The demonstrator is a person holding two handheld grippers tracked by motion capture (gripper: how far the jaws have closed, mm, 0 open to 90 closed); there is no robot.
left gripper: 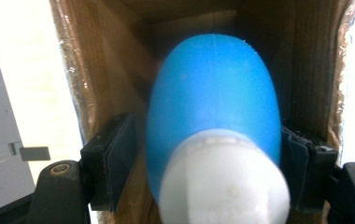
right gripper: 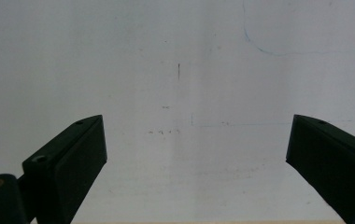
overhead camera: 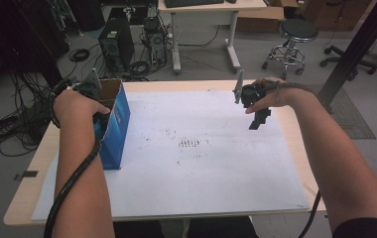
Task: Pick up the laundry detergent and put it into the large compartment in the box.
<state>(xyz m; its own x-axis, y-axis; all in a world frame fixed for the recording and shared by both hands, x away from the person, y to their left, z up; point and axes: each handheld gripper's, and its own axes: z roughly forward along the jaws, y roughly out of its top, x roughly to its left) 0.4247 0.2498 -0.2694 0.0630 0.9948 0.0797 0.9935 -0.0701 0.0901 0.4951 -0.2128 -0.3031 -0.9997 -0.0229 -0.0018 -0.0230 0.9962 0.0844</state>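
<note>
Left gripper view: jaws parted around unlabelled blue bottle [left gripper: 213, 98] inside carton [left gripper: 96, 70]; right jaws wide, empty.

Lab or technical workroom, grey floor strewn with coiled black cables [overhead camera: 8, 130], desktop computer towers [overhead camera: 116, 47] standing on the floor, a round swivel stool [overhead camera: 298, 32], a desk [overhead camera: 211, 7] with a keyboard behind, paper-covered wooden table [overhead camera: 276, 198] in front
</note>
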